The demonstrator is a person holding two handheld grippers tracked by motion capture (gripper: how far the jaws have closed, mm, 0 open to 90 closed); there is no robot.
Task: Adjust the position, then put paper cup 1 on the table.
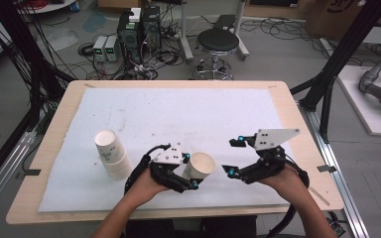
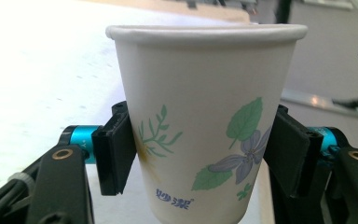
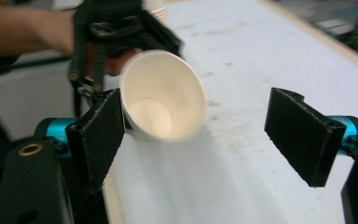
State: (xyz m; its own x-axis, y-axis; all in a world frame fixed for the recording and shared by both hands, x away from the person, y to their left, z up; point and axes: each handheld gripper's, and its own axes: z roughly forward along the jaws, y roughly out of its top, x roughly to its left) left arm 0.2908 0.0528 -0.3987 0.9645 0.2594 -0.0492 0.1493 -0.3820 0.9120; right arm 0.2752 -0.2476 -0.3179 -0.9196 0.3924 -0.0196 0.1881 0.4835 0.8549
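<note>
A white paper cup (image 1: 198, 167) printed with blue flowers and green leaves is off the white mat (image 1: 178, 109), tipped so its mouth faces right. My left gripper (image 1: 190, 172) is shut on it near the front middle of the table. In the left gripper view, both black pads (image 2: 116, 154) press on the cup's (image 2: 200, 116) lower sides. My right gripper (image 1: 230, 156) stands open a short way to the right, apart from the cup. In the right gripper view its jaws (image 3: 196, 135) are wide with nothing between them, and the cup's open mouth (image 3: 161, 100) faces the camera just beyond.
A leaning stack of several paper cups (image 1: 110, 153) stands on the mat at the left. The wooden table (image 1: 54, 129) borders the mat all round. Beyond the far edge are a black stool (image 1: 218, 42), computer cases (image 1: 139, 29) and floor cables.
</note>
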